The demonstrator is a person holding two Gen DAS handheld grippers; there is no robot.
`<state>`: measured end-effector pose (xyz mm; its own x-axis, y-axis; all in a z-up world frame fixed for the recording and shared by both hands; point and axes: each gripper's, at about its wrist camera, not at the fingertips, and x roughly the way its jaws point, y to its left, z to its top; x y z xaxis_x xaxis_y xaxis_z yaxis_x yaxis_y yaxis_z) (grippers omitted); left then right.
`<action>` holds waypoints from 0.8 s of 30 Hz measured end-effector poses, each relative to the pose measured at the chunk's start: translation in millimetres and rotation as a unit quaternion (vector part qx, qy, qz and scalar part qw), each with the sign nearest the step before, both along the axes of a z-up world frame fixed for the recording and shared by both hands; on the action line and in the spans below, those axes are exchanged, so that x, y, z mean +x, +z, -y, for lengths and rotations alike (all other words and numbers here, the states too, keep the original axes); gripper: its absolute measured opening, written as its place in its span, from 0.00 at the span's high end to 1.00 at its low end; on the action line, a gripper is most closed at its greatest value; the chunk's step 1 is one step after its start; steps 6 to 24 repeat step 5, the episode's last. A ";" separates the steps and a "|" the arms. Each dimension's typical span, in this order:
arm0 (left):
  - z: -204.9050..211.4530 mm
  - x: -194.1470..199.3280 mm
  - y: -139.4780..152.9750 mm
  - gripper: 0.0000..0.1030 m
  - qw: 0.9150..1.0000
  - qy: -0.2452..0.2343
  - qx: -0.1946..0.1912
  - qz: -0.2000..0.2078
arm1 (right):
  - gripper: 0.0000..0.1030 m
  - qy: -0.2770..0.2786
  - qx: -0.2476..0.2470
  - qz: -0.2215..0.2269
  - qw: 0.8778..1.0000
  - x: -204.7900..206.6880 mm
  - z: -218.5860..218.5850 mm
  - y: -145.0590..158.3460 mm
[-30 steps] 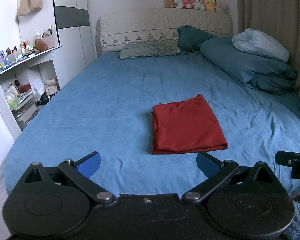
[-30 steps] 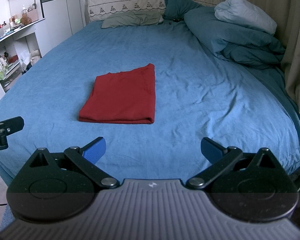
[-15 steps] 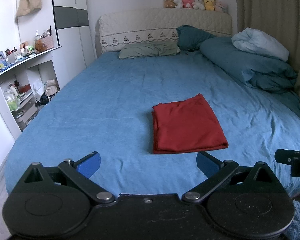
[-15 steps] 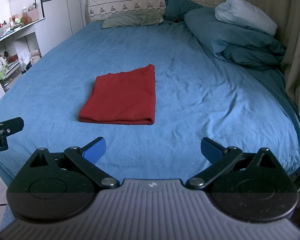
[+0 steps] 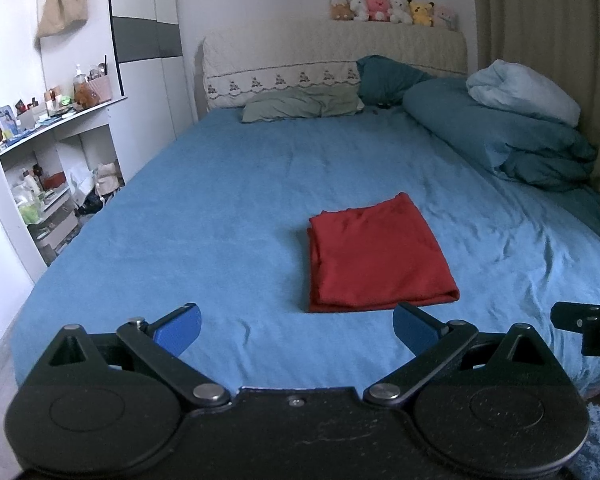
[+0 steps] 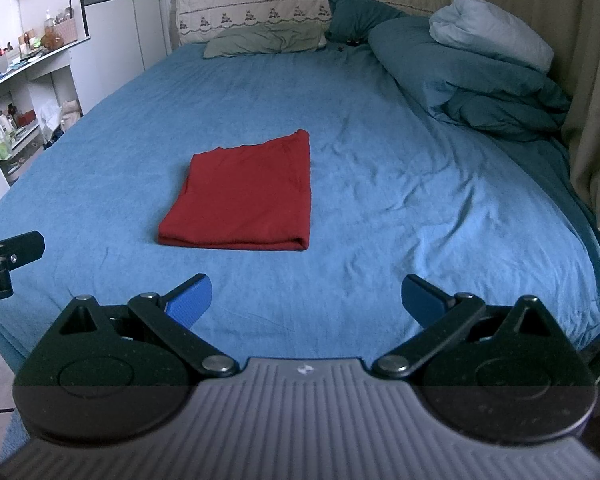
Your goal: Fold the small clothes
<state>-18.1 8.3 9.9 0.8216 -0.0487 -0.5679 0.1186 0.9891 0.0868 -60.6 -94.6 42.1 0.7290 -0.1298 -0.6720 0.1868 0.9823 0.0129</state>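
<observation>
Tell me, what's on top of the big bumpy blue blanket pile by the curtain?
A lighter, pale blue bundle sits on top of the dark teal duvet heap. What is tucked inside or under the heap is hidden by its folds.

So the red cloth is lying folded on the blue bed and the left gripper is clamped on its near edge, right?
Not quite. The red cloth does lie folded on the blue bed, but the left gripper is open and clear of it, as the left wrist view shows.
</observation>
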 end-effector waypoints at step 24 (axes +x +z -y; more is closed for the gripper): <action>1.4 -0.4 0.2 0.00 1.000 0.001 -0.002 0.001 | 0.00 0.000 0.000 0.000 1.000 0.1 0.3 -0.3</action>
